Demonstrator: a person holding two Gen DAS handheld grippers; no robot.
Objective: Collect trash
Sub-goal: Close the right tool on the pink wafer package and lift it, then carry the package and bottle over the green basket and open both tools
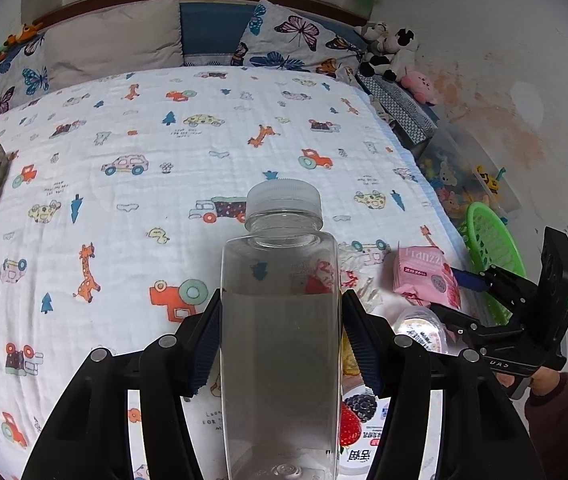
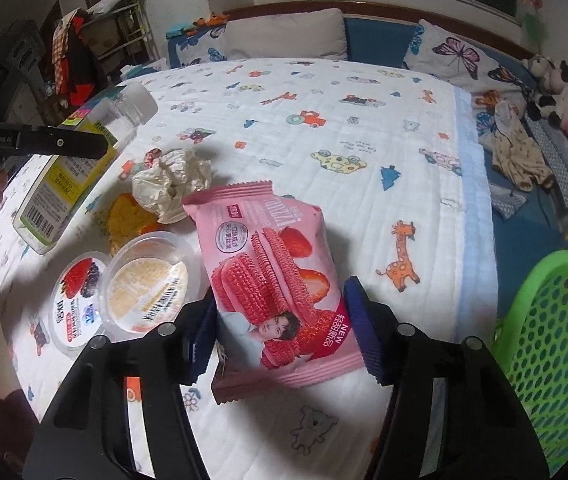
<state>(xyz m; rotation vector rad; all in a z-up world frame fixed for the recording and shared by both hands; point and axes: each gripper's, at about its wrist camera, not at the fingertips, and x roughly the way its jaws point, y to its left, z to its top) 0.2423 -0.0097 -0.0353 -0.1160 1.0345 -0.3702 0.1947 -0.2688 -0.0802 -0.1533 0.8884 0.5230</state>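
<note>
My left gripper (image 1: 281, 340) is shut on a clear plastic bottle (image 1: 279, 272) with a white cap, held upright above the bed; its yellow-green label shows in the right wrist view (image 2: 71, 168). My right gripper (image 2: 279, 332) points down at a pink snack packet (image 2: 267, 272) lying on the cartoon-print quilt (image 2: 364, 120). Its blue pads touch the packet's two long edges. Beside the packet lie a crumpled tissue (image 2: 171, 184), a yellow wrapper (image 2: 127, 216), a clear lidded cup (image 2: 147, 280) and a berry-lidded cup (image 2: 75, 300).
A green mesh basket (image 2: 556, 340) stands at the bed's right edge, close to my right gripper. Pillows (image 1: 111, 36) line the headboard. Plush toys (image 1: 392, 52) and a clear box of toys (image 1: 460, 184) fill the gap by the wall.
</note>
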